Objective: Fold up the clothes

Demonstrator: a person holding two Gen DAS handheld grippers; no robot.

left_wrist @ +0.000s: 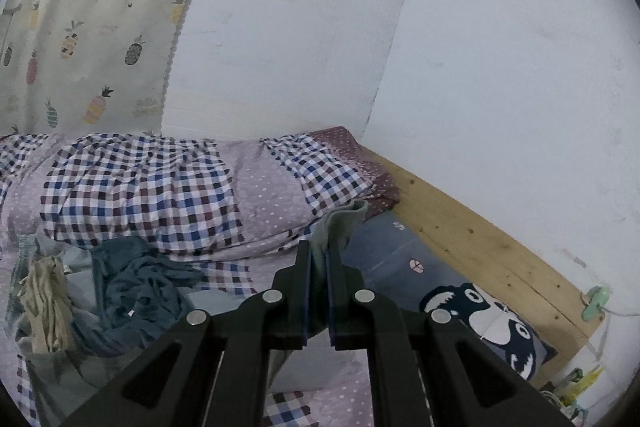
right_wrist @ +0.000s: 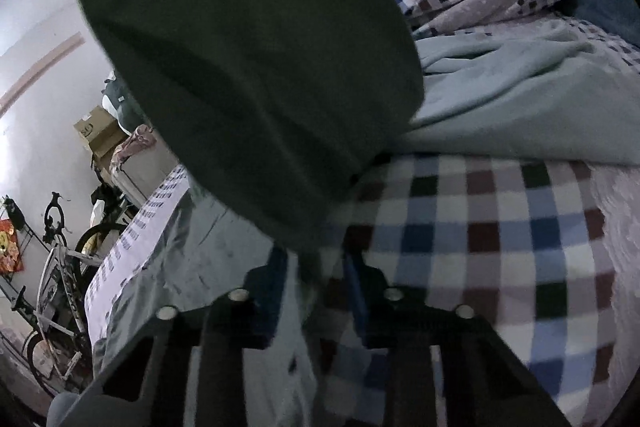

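Observation:
My left gripper (left_wrist: 319,259) is shut on a fold of grey-green cloth (left_wrist: 340,223), which sticks up past the fingertips above the bed. In the right wrist view a dark green garment (right_wrist: 248,67) hangs close to the lens and fills the upper middle. Its lower edge runs down between the fingers of my right gripper (right_wrist: 316,267), which looks shut on it. The fingertips are blurred and partly covered. More pale green fabric (right_wrist: 520,95) lies spread on the checked bedding (right_wrist: 500,247) beyond it.
A checked and dotted quilt (left_wrist: 140,187) is heaped across the bed. A crumpled teal garment (left_wrist: 132,291) and a beige one (left_wrist: 44,307) lie at the left. A raccoon pillow (left_wrist: 492,327) sits by the wooden bed frame (left_wrist: 480,227). A bicycle (right_wrist: 60,287) and a cardboard box (right_wrist: 96,131) stand off the bed.

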